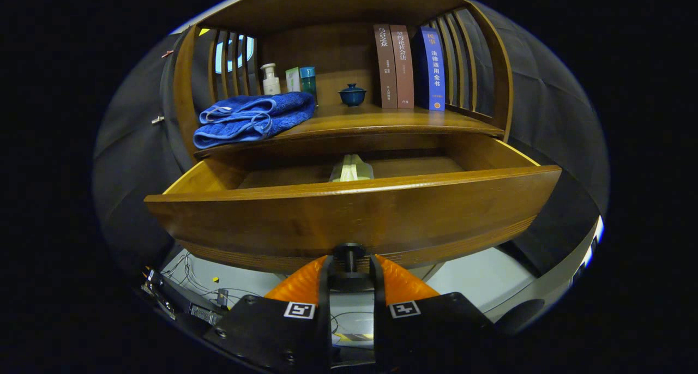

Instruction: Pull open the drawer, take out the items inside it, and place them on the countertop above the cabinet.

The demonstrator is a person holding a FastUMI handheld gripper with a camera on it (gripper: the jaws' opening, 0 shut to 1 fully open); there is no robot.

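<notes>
The drawer [349, 216], of glossy brown wood with a curved front, is seen pulled out, its dark knob [349, 252] clamped between the gripper [349, 270] fingers. One pale item [351, 169] (folded, partly hidden) is seen inside, beyond the fingers. Above, one blue towel [253, 118] and three books [409, 67] are counted.

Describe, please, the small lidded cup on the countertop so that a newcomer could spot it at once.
Above the open drawer, whose knob the fingers grip, find the countertop. Between the folded blue towel and the upright books stands the dark blue lidded cup, alone, small and round.
</notes>
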